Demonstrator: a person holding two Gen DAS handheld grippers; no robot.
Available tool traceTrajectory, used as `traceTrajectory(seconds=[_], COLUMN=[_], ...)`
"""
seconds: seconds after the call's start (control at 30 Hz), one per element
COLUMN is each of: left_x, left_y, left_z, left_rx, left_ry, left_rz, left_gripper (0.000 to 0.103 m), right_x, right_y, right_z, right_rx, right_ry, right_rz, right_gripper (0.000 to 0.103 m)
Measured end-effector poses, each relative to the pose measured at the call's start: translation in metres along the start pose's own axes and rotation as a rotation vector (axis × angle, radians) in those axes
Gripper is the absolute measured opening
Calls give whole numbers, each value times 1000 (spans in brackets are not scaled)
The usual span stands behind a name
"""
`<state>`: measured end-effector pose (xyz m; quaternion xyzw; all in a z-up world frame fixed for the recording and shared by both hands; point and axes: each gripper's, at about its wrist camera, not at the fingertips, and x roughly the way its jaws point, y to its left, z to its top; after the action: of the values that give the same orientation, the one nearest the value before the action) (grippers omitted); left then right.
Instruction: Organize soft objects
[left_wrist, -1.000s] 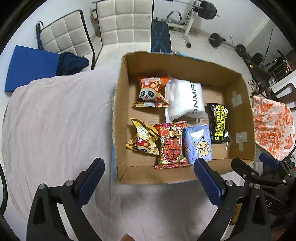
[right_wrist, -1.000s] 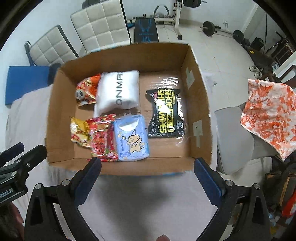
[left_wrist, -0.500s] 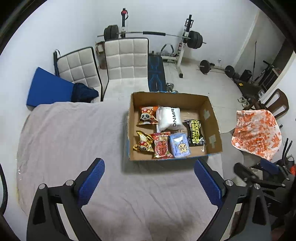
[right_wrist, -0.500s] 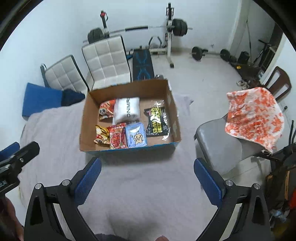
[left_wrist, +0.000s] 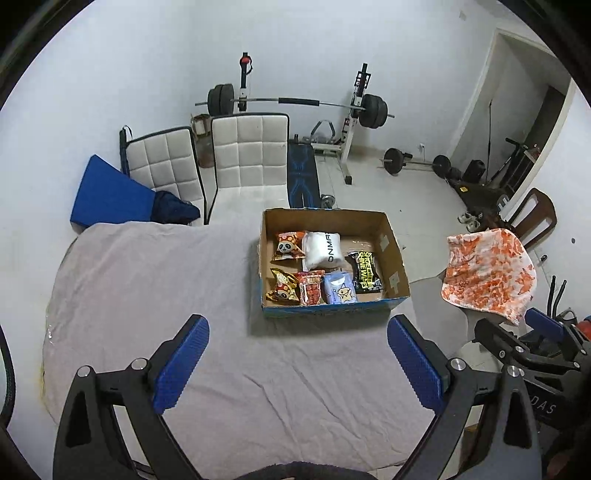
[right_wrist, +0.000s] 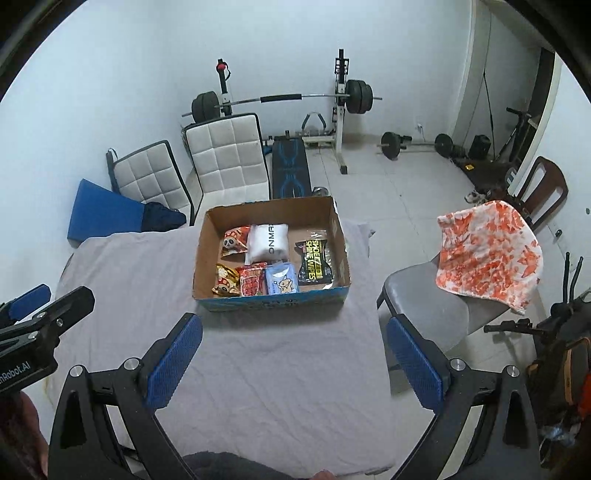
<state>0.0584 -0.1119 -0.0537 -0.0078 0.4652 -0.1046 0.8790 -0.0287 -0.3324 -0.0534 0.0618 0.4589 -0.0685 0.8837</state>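
Both grippers pulled well back from box (left_wrist: 334, 308) since prior frame. Left gripper (left_wrist: 297, 356), right gripper (right_wrist: 293, 354): jaws apart, empty. Packs inside; recommend holding clear w/o re-entry.

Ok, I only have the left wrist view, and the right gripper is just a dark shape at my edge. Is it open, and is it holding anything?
Observer: It's open. In its own view the right gripper has its fingers wide apart with nothing between them, above the grey cloth.
Operator: What's under that orange cloth on my right?
Observer: A chair. The orange cloth drapes over its back, and nothing lies on the visible part of the grey seat, which sits beside the table's right edge.
Operator: Does the box overhang that edge?
Observer: No. A narrow strip of grey cloth shows to the right of the cardboard box.
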Motion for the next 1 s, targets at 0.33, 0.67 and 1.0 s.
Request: traceTrajectory(seconds=[0.33,0.67,1.0], left_x=[-19,-35,-43], left_y=[3,2,-1], left_z=[-12,-18,-20], left_rx=[0,-4,7], left_ry=[-22,-59,-74], left_rz=[21,35,49], left_gripper=[99,99,99], right_x=[-30,-41,-48], right_y=[6,5,1], right_z=[-10,-13,-16], right_rx=[0,-5,6], right_ry=[-32,-52,-59], right_rz=[2,-6,-17], right_gripper=[102,102,102])
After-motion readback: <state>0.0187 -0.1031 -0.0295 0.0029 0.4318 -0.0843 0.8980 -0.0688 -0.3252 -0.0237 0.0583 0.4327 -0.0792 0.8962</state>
